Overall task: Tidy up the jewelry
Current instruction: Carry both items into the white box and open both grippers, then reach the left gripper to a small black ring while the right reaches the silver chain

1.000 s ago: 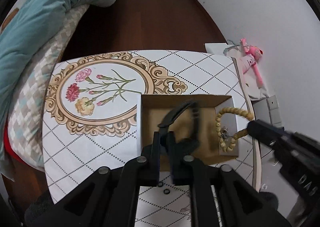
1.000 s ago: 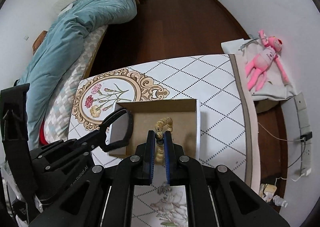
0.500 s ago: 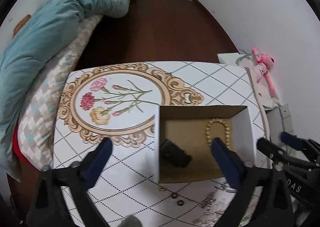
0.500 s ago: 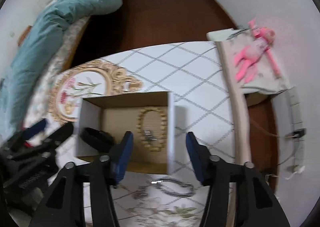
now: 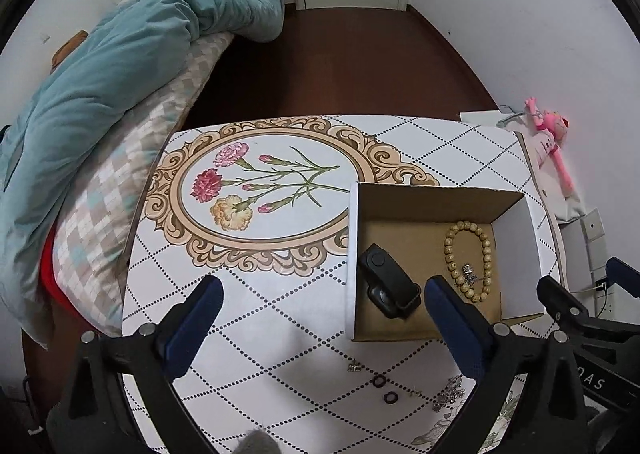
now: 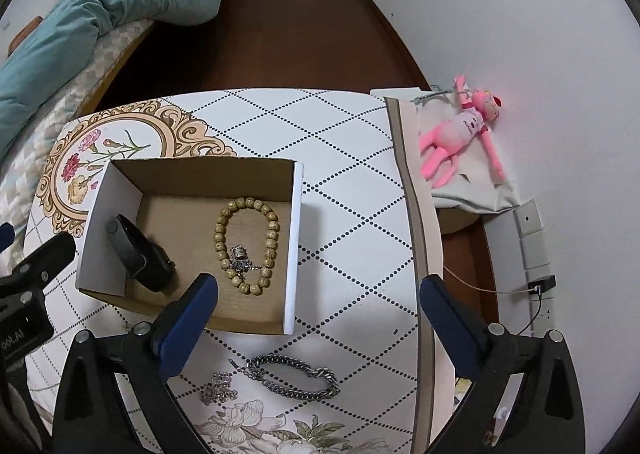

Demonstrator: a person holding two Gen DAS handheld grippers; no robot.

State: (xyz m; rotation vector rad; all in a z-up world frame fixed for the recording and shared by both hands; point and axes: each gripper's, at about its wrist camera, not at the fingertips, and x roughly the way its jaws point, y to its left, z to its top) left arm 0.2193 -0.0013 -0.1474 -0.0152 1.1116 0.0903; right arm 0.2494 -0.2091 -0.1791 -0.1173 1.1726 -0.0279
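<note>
We see a tabletop (image 5: 248, 338) covered in a white cloth with dotted diamond lines and a gold-framed panel of carnations. On it sits an open cardboard box (image 5: 516, 250), white outside and brown inside.

Inside the box, a wooden bead bracelet (image 6: 247, 246) lies flat on the floor of the box, toward its right side, with a small silver charm (image 6: 239, 260) resting within its loop. A black wristband (image 6: 140, 254) lies at the left side of the box, against the left wall. The two pieces are apart from each other.

In front of the box, on the bare cloth, lies a silver chain bracelet (image 6: 294, 376). Just to its left is a small sparkly silver piece (image 6: 218, 388). In the left wrist view, two small dark rings (image 5: 384, 389) and a tiny silver stud (image 5: 354, 366) also lie on the cloth near the box's front edge.

The left claw (image 5: 320, 322) is spread wide, its blue-padded fingers (image 5: 192, 322) holding nothing, positioned above the near left part of the box. The right claw (image 6: 318, 314) is likewise spread wide and empty, above the box's near right corner and the chain bracelet.

Beyond the tabletop are a dark wooden floor (image 5: 340, 69), a bed with a teal quilt (image 5: 120, 65) at left, and a pink plush toy (image 6: 460, 133) on a grey cloth against the right wall.
</note>
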